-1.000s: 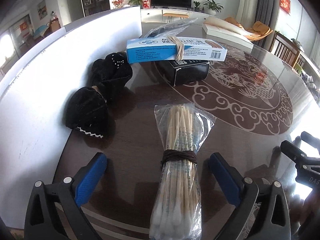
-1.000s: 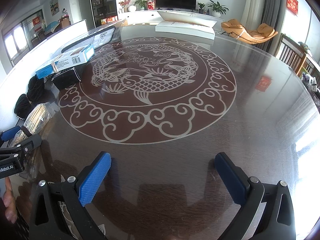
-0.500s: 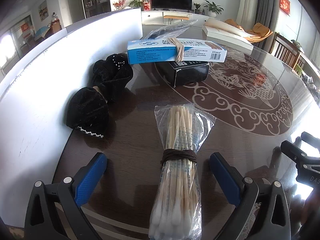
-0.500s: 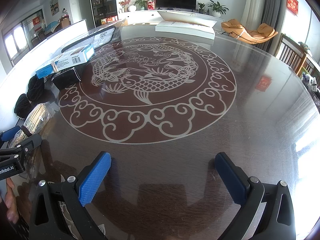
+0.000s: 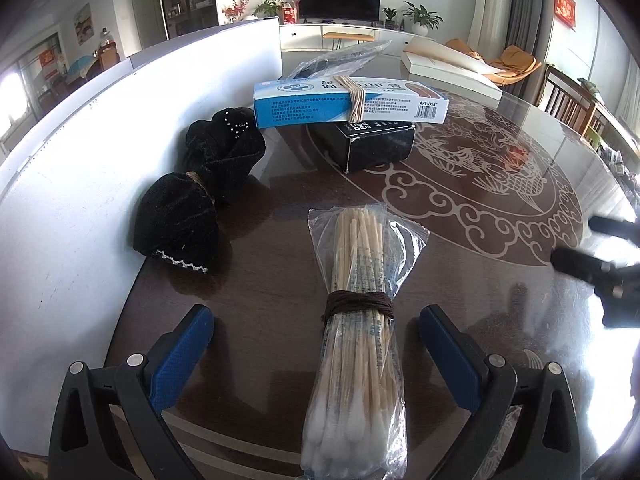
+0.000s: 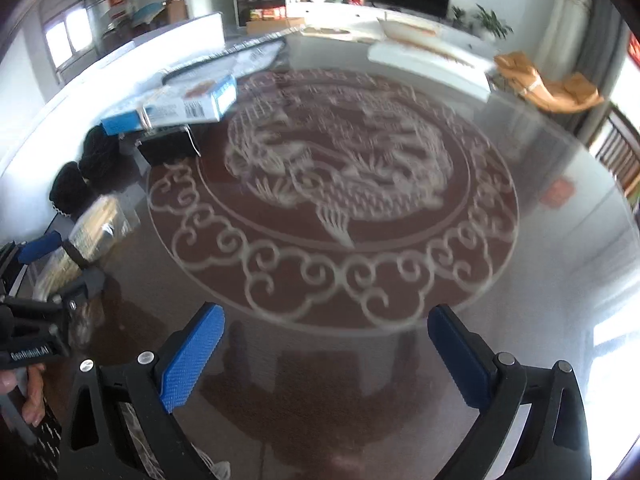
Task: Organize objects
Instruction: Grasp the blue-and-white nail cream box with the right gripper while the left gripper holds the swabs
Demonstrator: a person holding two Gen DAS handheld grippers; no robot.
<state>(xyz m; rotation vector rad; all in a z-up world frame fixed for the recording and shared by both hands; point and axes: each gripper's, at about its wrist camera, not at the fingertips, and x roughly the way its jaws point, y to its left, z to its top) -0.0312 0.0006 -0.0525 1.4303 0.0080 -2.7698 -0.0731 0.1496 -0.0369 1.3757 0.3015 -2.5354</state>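
White panel (image 5: pixel 80 152), left of frame. Two black cloth bundles (image 5: pixel 200 192), against it. Blue box (image 5: pixel 348 100), upper centre, atop black box (image 5: pixel 372 144). Bag of cotton swabs (image 5: pixel 356 320), lower centre, unmoved between the released fingers of the left gripper (image 5: pixel 316 344). Right gripper (image 6: pixel 324 344): fingers spread, empty; its view has just swung, blurred, toward the boxes. Judged: right-hand reach starting.

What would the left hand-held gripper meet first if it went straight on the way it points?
The left hand-held gripper is open, with the bagged cotton swabs already lying between its fingers. Beyond them, probably the black box under the blue box; depth is unclear.
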